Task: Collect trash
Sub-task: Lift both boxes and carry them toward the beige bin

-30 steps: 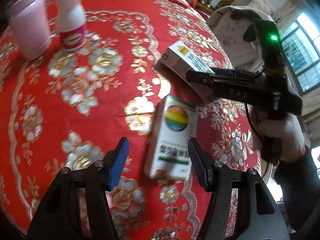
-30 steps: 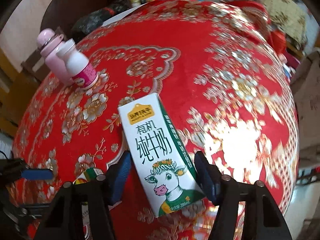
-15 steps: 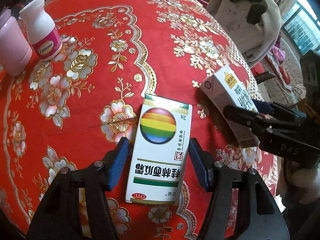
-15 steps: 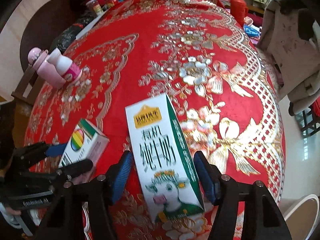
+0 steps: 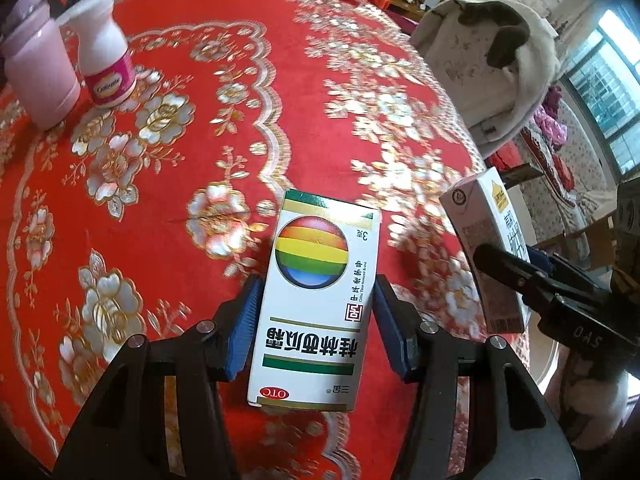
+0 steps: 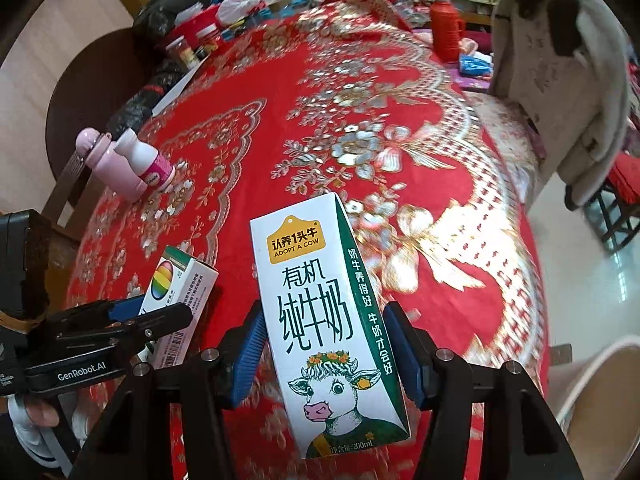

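My left gripper (image 5: 316, 320) is shut on a white medicine box (image 5: 316, 300) with a rainbow ball print, held above the red tablecloth (image 5: 224, 128). My right gripper (image 6: 324, 344) is shut on a white and green milk carton (image 6: 320, 316) with a cow drawing, also held off the table. The milk carton (image 5: 492, 248) and right gripper (image 5: 536, 280) show at the right of the left wrist view. The medicine box (image 6: 176, 300) and left gripper (image 6: 132, 320) show at the lower left of the right wrist view.
A pink flask (image 5: 40, 68) and a white supplement bottle (image 5: 106, 68) stand at the table's far left. A coat hangs over a chair (image 6: 560, 80) at the right. Bags, jars and a red thermos (image 6: 446, 32) crowd the far edge. A white bin rim (image 6: 600, 392) is lower right.
Both grippers have lifted their boxes off the cloth and drawn back toward the near right edge of the table. The pink flask and white bottle have not moved.
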`<state>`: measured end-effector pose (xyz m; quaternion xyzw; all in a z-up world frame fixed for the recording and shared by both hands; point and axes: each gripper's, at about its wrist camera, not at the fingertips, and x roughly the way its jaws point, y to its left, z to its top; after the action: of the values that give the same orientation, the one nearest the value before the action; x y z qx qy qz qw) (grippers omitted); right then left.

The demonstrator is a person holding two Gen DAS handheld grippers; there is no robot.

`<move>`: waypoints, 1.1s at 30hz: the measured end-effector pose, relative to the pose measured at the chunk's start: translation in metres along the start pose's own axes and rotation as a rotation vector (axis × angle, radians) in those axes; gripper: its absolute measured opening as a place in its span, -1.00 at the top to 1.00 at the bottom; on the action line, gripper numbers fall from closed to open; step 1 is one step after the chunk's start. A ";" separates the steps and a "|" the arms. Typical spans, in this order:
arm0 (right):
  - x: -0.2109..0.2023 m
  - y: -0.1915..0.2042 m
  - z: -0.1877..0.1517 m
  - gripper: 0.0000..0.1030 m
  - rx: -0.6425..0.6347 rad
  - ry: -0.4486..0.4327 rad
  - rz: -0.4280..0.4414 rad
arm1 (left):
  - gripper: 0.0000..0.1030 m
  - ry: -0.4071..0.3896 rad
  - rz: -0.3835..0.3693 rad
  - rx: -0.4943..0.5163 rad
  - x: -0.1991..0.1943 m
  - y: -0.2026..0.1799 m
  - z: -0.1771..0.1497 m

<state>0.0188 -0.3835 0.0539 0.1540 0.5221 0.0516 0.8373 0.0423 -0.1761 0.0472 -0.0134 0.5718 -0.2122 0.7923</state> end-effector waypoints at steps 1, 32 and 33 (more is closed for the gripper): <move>-0.006 -0.002 -0.005 -0.10 0.009 -0.005 0.001 | -0.03 -0.003 -0.001 0.008 -0.002 -0.006 -0.002; -0.169 -0.150 -0.149 -0.11 0.288 -0.124 -0.171 | -0.03 -0.020 -0.103 0.333 -0.016 -0.238 -0.088; -0.173 -0.155 -0.154 -0.11 0.299 -0.127 -0.176 | -0.03 -0.016 -0.106 0.346 -0.015 -0.246 -0.091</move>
<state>-0.2071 -0.5414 0.0916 0.2332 0.4815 -0.1100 0.8377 -0.1232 -0.3745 0.0943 0.0910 0.5189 -0.3488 0.7751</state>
